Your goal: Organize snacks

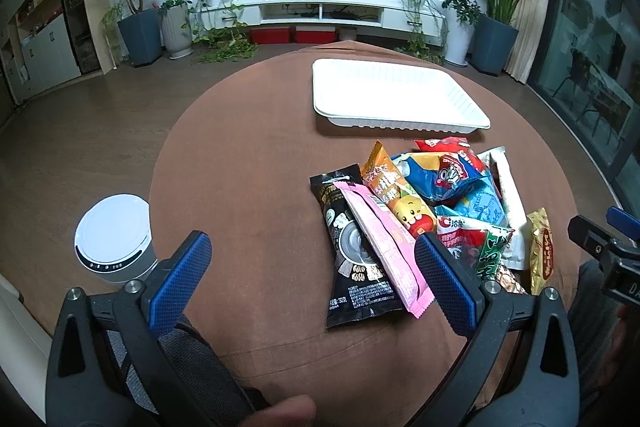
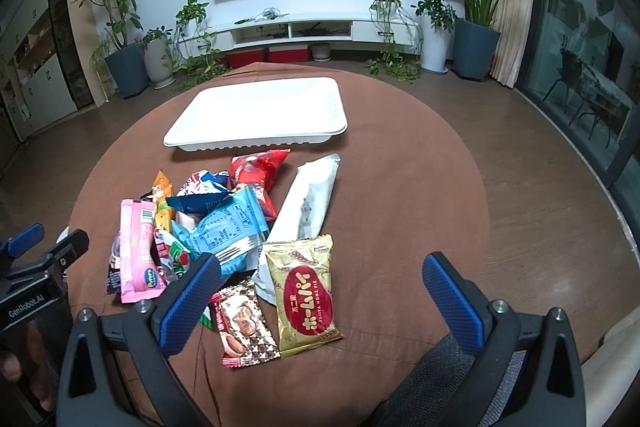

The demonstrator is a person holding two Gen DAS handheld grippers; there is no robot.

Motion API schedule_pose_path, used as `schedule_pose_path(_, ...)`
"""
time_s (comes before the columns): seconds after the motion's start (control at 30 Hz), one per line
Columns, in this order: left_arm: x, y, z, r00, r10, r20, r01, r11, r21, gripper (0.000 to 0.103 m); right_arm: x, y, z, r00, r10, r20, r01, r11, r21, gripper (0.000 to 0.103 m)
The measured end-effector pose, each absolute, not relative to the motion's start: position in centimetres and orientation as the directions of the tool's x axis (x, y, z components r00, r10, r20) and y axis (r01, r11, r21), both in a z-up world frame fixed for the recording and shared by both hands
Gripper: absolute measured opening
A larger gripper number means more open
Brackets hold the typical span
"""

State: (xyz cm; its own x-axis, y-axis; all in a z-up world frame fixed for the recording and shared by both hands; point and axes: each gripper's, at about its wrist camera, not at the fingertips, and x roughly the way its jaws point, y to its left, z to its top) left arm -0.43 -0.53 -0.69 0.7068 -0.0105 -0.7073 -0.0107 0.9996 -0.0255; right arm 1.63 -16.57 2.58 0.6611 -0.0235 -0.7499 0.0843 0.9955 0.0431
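Over the brown table, near edge: both my grippers hover with nothing between their blue pads.
Left gripper (image 1: 312, 267): my fingers are spread wide; its right pad sits just over the near end of the snack pile.
Right gripper (image 2: 322, 287): also spread wide, with the gold packet (image 2: 306, 297) and the red-and-white patterned packet (image 2: 244, 327) lying between its fingers on the cloth.
Snack pile (image 1: 432, 211): loose packets heaped together on the brown table (image 1: 248, 187); the black packet (image 1: 356, 259) lies under the pink packet (image 1: 384, 239) at the pile's left side.
White packet (image 2: 308, 199): lies at the pile's right edge.
White tray (image 1: 394, 97): beyond the pile, nothing in it.
Floor: a white round bin (image 1: 116, 239) stands left of the table.
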Motion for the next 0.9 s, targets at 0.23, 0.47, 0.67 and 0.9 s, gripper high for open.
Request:
schedule_pose_path(0.23,-1.6,0.5,-0.8,0.737,-0.052,-0.674,0.093,0.995,0.025,0.103,1.2,-18.1,3.4,0.695,0.034,-0.718,0.066,0.992,0.112,0.103)
schedule_pose_path(0.47,0.1,1.7,-1.7,0.620,-0.029,-0.784,0.018,1.000,-0.023,0.103,1.7,-18.6,3.1,0.703,0.042,-0.710,0.048,0.993,0.107,0.102)
schedule_pose_path(0.67,3.0,1.3,-1.8,0.587,-0.053,-0.808,0.019,0.998,-0.052,0.103,2.0,-19.6,2.3,0.669,0.092,-0.737,0.029,0.988,0.149,0.083)
schedule_pose_path(0.9,5.7,2.3,-3.4,0.516,-0.052,-0.855,0.020,0.999,-0.048,0.102,4.8,-21.3,1.8,0.605,0.168,-0.778,-0.006,0.978,0.206,0.077)
